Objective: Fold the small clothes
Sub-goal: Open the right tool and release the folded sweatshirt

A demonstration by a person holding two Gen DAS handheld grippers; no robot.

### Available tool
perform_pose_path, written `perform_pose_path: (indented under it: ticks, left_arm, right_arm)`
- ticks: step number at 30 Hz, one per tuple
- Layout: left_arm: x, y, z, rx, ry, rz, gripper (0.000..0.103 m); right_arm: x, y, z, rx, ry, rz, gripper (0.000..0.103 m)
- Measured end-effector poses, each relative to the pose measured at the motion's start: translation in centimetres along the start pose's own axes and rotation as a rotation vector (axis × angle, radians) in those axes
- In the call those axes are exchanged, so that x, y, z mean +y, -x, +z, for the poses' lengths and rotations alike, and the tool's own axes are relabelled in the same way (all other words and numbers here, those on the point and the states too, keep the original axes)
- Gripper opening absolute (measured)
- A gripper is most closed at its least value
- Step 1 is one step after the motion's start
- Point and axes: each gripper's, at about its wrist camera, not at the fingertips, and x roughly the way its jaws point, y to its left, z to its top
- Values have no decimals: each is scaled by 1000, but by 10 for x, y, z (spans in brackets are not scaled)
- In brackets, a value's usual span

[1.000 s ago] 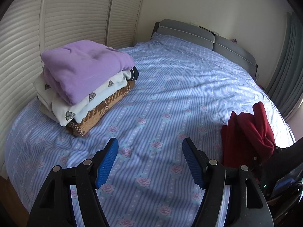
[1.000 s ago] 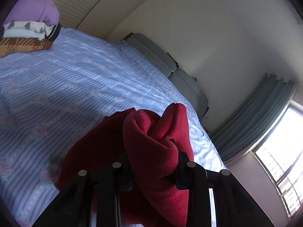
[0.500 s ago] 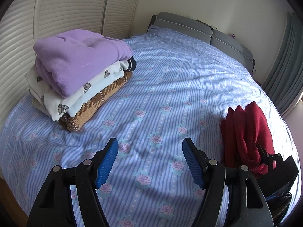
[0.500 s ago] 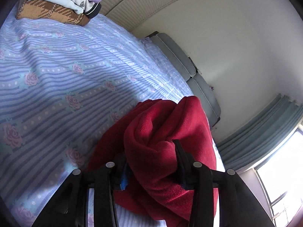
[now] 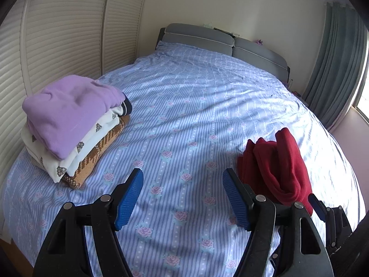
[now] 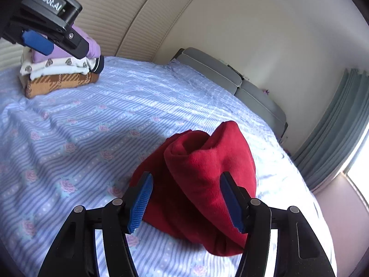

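The right hand-held gripper has let go: half a second ago its jaws were clamped on the red garment, and now they stand wide apart with the bundled cloth resting on the bed between and just ahead of them, apparently no longer touching either pad. The garment lies in a loose, rolled heap on the right side of the bed, one end standing up in a hump, so it reads as set down rather than folded. The left hand-held gripper is open and empty, as before, hovering above bare sheet, and its view has drawn back a little from the stack of three folded pieces, purple on white on brown, at the left edge. My reading is that a fresh piece has just been delivered to the working area; the next step likely calls for both grippers to spread it flat before any fold.
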Motion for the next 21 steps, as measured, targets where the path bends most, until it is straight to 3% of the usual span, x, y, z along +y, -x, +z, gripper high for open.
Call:
perform_pose_path:
  ticks: [4,9,15,21]
  left_arm:
    - [-33,1,12,-2,-56,-67,71]
    - [-98,-16,28,35,-161,-206,71]
    - [-153,-67,45,131,-194,-332,70]
    - [-176,-131,52,258,-199,-361,65]
  right_arm:
    - [-43,25,-14,-14,-173,35,60]
    - [-96,40,-31,-35,-317,7,63]
    - [-145,20,-41,-10,-420,-15,65]
    - [-176,-21,-56,53,-526,-20,65]
